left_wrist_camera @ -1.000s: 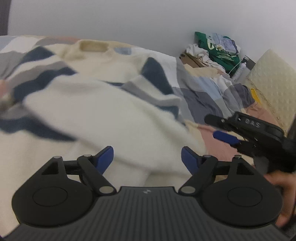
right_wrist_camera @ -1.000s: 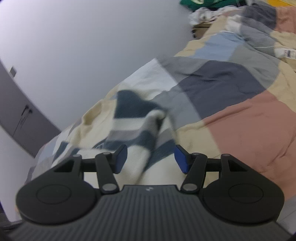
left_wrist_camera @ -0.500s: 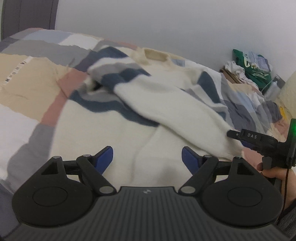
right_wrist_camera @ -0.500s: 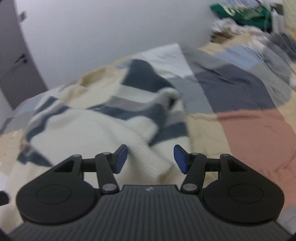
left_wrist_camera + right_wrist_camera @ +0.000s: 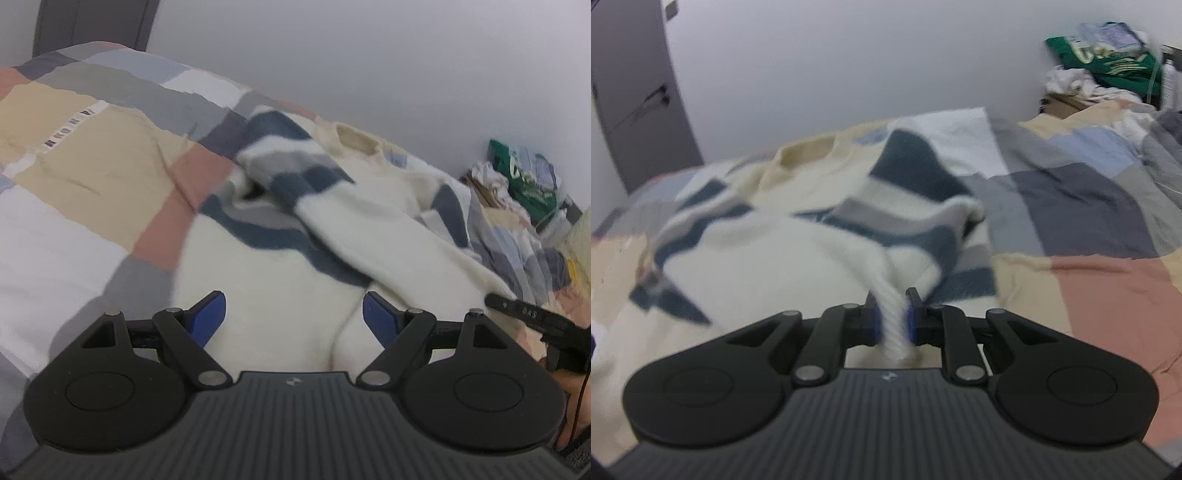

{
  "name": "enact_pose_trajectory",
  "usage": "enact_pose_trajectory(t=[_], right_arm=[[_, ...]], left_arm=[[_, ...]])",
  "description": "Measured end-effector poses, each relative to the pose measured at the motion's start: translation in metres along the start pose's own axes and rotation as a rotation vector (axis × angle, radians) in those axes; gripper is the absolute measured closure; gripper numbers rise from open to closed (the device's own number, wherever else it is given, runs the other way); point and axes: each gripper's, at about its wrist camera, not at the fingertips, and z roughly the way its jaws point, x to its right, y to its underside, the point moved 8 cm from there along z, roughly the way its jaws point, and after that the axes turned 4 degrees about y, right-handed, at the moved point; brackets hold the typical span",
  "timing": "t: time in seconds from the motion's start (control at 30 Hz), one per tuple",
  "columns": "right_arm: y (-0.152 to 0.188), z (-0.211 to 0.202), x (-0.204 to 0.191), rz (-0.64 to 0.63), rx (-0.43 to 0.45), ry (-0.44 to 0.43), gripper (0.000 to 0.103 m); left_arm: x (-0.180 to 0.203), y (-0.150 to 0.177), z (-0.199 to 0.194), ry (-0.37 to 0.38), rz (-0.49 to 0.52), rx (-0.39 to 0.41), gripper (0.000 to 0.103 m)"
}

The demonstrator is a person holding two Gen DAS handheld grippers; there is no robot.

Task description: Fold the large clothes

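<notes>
Basically soft, floppy knit: sweater (image 5: 746, 258) sags wherever unsupported, so grab ribbed edges. Right gripper (image 5: 892, 321) fingers closing on the cuff (image 5: 894, 325); left gripper (image 5: 293, 314) open, holding nothing

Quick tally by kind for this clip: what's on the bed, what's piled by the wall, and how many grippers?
Sweater: 1
Patchwork quilt: 1
Green bag in the pile by the wall: 1
Grippers: 2, the left gripper open over the sweater, the right gripper closing on the sweater's white ribbed edge
Total: 5
</notes>
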Motion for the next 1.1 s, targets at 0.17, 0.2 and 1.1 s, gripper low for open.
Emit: enact_pose_trajectory(t=[0.17, 0.2, 1.1], right_arm=[[0.015, 0.008, 0.018, 0.057, -0.071, 0.042, 0.082], [0.016, 0.005, 0.02, 0.081, -0.076, 0.035, 0.079], [0.08, -0.046, 0.022, 0.637, -0.364, -0.448, 0.019]], left_arm=[[-0.02, -0.007, -0.005, -0.022, -0.064, 0.009, 0.018], [-0.026, -0.008, -0.006, -0.033, -0.082, 0.008, 0.018], [-0.127, 0.021, -0.025, -0.113, -0.571, -0.006, 0.018]])
